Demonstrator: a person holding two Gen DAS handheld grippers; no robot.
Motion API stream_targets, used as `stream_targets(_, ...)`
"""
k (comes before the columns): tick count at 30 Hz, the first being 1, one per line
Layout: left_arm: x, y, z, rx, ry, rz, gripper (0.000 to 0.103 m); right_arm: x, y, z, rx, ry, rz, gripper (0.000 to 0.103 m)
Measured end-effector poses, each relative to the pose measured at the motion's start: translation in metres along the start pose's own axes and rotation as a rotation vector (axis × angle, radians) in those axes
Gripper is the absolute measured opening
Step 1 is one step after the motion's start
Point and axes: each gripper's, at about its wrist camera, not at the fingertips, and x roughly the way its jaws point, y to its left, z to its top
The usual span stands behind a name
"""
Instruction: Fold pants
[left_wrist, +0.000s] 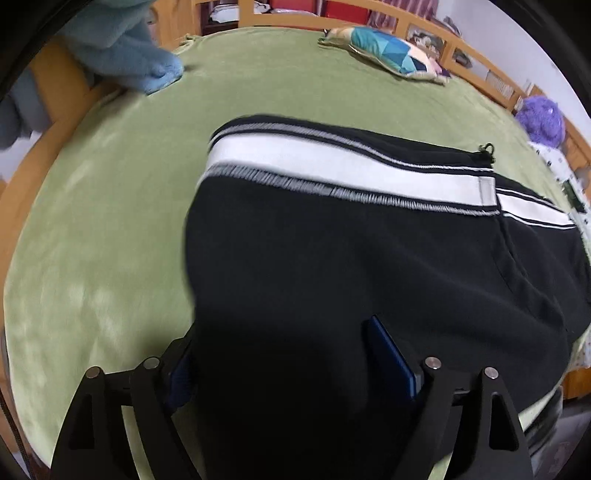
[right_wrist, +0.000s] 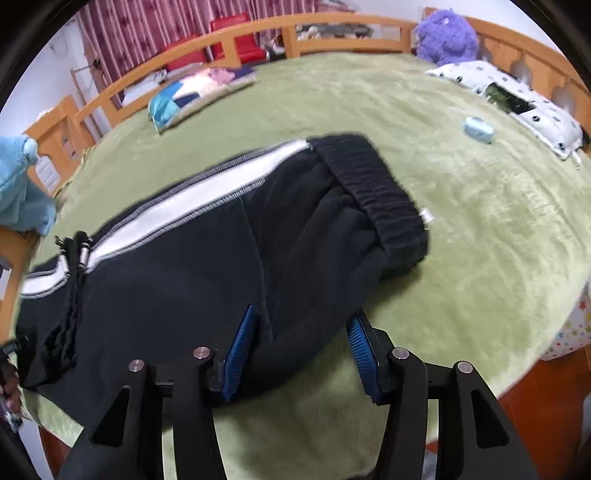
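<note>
Black track pants (left_wrist: 369, 258) with a white side stripe lie folded on the green blanket (left_wrist: 110, 221), long axis running nine to three o'clock. Left gripper (left_wrist: 291, 365) stands wide, cloth draped between its jaws; whether it grips, I cannot tell. Right gripper (right_wrist: 303, 347) stands wide astride the near fold, the elastic waistband (right_wrist: 373, 192) at one o'clock.

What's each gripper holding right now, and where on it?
Neither clamps anything. The left gripper and the right gripper both stand with jaws spread wide, straddling the near edge of the black pants; contact with the fabric is unclear.
</note>
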Motion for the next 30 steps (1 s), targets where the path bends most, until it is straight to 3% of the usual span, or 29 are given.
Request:
stream_targets(3,-0.008,0.010,-0.017,-0.041,0.020,-0.068,0.088,-0.021,0.019,0.001,-0.018,-0.044,0.034,0.052)
stream_targets(7,-0.015,0.015,-0.035,-0.045,0.024,-0.099,0.089,-0.030,0.066,0.006,-0.085,-0.071,0.122,0.052)
stream_targets(13,-0.034,0.019,-0.052,-0.091,0.022,-0.134,0.089,0.002,0.160,-0.006,-0.151,0.029,0.358,0.052)
stream_targets(16,-0.045,0.019,-0.057,-0.083,0.005,-0.130,0.089,0.033,0.214,-0.024,-0.183,0.144,0.498,0.052)
stream_targets(18,-0.054,0.021,-0.060,-0.089,-0.011,-0.142,0.089,0.054,0.237,-0.037,-0.220,0.204,0.473,0.051)
stream_targets(19,-0.057,0.023,-0.063,-0.093,-0.015,-0.147,0.089,0.067,0.250,-0.049,-0.245,0.254,0.460,0.043)
stream_targets(21,-0.064,0.028,-0.065,-0.102,-0.030,-0.154,0.089,0.068,0.259,-0.062,-0.283,0.210,0.377,0.029)
stream_targets(22,-0.068,0.029,-0.065,-0.101,-0.039,-0.153,0.089,0.058,0.257,-0.065,-0.288,0.168,0.398,0.023)
stream_targets(26,-0.076,0.039,-0.067,-0.106,-0.074,-0.147,0.089,0.035,0.212,-0.057,-0.037,0.189,0.602,0.020)
stream_targets(28,-0.074,0.044,-0.066,-0.127,-0.073,-0.165,0.089,0.030,0.206,-0.063,-0.049,0.189,0.587,0.020)
stream_targets(30,-0.069,0.045,-0.062,-0.140,-0.071,-0.171,0.089,0.033,0.214,-0.074,-0.160,0.206,0.509,0.022)
